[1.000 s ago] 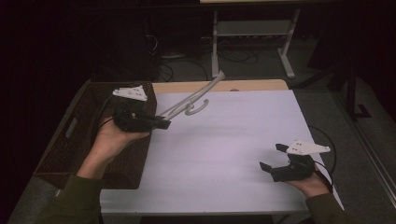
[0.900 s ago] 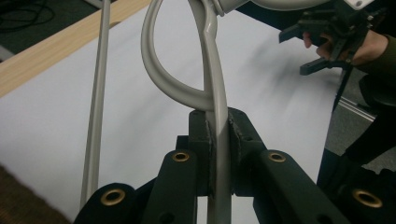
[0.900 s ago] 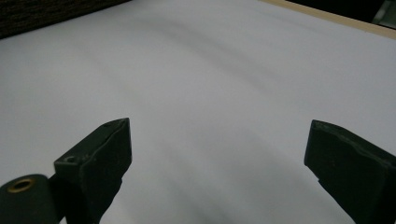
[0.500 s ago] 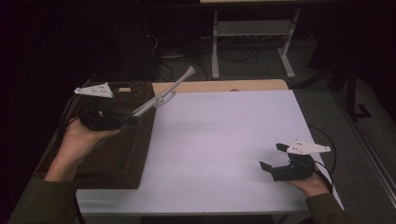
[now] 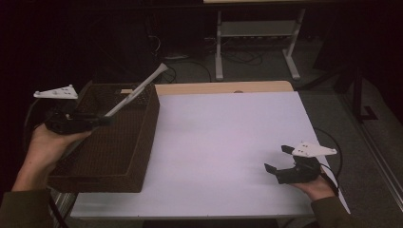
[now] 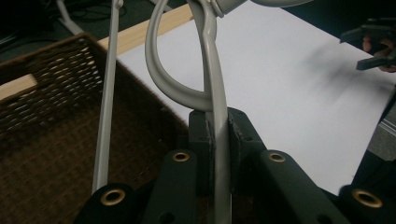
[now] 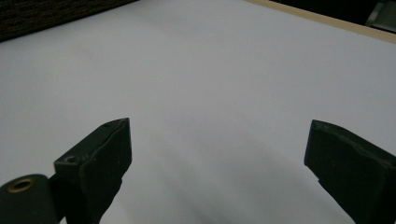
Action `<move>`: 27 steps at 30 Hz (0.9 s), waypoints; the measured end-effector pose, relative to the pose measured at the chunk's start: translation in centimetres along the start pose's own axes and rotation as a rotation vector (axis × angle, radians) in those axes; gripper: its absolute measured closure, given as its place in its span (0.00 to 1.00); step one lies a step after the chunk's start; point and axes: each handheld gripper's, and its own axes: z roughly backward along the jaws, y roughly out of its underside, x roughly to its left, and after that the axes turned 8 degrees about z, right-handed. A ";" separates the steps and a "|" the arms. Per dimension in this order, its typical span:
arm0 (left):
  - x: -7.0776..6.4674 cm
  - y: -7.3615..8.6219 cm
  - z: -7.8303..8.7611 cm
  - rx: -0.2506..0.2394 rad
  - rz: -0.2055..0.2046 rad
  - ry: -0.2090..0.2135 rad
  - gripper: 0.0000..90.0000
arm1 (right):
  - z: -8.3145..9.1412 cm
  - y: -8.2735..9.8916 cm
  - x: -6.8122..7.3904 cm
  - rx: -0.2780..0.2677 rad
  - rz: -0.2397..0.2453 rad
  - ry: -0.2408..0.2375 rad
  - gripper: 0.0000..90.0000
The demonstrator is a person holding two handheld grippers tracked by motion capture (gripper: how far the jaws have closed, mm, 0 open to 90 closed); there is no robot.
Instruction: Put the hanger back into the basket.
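Left gripper (image 5: 102, 118) carried hanger (image 5: 138, 92) over basket (image 5: 142, 142) — apparently.

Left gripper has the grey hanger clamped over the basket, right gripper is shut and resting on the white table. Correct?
One error: the right gripper is open, not shut; the right gripper view shows its jaws wide apart with nothing between them. The rest holds: the left gripper clamps the grey hanger over the basket, beside the white table.
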 end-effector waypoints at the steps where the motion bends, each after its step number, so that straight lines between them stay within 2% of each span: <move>1: 0.3 0.2 0.3 -0.001 0.008 -0.009 0.91 | 0.0 0.0 0.0 -0.002 -0.003 0.001 0.08; 6: 1.7 1.2 1.5 0.011 0.031 -0.024 0.91 | 0.0 0.0 0.0 0.000 -0.004 0.004 0.08; 11: 2.7 2.2 2.3 0.044 0.040 -0.048 0.91 | 0.0 0.0 -0.1 -0.005 -0.003 0.010 0.08; 15: 3.3 3.0 2.7 0.053 0.050 -0.046 0.91 | -0.1 -0.1 0.0 -0.004 -0.003 0.013 0.08; 27: 3.9 4.2 1.6 0.116 0.061 -0.035 0.91 | -0.1 0.0 -0.1 -0.001 -0.003 0.016 0.08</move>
